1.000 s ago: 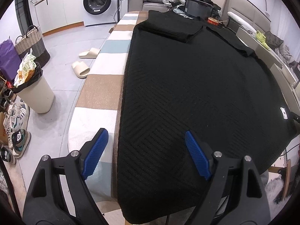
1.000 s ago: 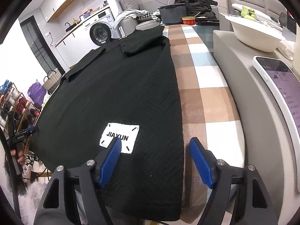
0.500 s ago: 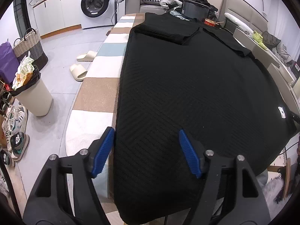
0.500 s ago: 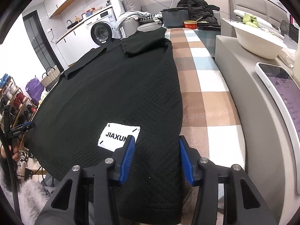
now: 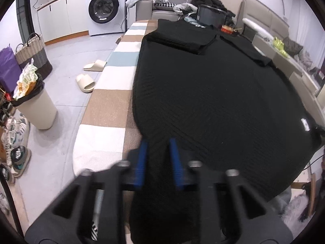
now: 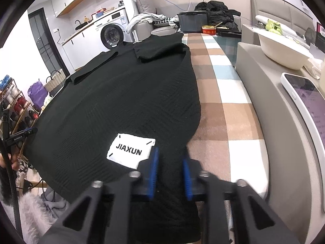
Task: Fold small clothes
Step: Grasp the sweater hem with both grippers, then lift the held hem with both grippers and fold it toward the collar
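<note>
Striped table (image 5: 105,109) bears one black garment (image 5: 213,93) (one white label (image 6: 131,152)); two closing tools, left tool (image 5: 157,142) and right tool (image 6: 170,152), pinch its hem.

Left gripper (image 5: 156,142) and right gripper (image 6: 170,150) tilt downward, fingers closing with black fabric pinched between them.

Black left gripper (image 5: 157,142), right gripper (image 6: 170,152), blue pads (silver screws)

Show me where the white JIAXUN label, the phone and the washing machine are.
JIAXUN label (image 6: 131,152): right wrist view, middle of the patch.
Phone (image 6: 304,95): right wrist view, on its screen.
Washing machine (image 5: 104,8): left wrist view, its round door.
</note>
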### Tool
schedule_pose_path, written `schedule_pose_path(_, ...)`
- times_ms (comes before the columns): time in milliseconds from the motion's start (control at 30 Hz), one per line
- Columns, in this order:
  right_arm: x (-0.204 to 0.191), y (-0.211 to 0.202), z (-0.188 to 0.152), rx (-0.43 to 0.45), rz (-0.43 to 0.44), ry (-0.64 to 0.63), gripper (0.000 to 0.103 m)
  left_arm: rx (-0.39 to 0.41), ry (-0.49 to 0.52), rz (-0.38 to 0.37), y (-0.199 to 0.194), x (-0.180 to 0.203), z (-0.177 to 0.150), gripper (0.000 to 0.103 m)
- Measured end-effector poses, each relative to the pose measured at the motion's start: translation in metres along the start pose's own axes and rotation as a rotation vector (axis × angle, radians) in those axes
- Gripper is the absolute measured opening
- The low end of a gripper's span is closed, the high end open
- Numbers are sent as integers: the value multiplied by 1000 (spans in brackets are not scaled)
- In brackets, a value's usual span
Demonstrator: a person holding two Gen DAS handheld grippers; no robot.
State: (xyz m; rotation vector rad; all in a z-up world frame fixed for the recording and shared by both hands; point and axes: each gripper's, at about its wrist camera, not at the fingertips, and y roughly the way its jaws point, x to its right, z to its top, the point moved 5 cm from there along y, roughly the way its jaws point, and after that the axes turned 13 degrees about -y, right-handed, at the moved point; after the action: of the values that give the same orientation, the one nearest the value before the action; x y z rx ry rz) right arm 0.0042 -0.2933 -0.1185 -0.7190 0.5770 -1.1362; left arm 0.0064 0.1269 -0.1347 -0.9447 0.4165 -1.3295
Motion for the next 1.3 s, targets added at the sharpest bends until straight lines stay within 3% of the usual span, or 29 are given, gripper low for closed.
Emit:
schedule_pose_path(67, -2, 0, 3, 18, 7, 5, 9, 19, -9, -12, 0, 0, 1, 7)
schedule_pose_path(433, -3, -31, 60, 281, 48, 78, 8, 143, -37, -99, -30, 16, 33, 6)
schedule_pose_path(700, 14, -27, 100, 350, 13, 151, 8, 183, -61, -124, -28, 22, 81, 6)
schedule_pose_path(933, 43, -3, 118, 317, -43, 241, 8, 196, -90, -113, 0, 21, 131, 6)
schedule_pose_path(1133, 51, 38, 136, 212, -86, 236, 8, 120, -112, -76, 60, 24, 162, 6)
schedule_pose_path(1300, 63, 65, 140, 109, -129, 200, 16, 41, -157, -29, 107, 20, 172, 8)
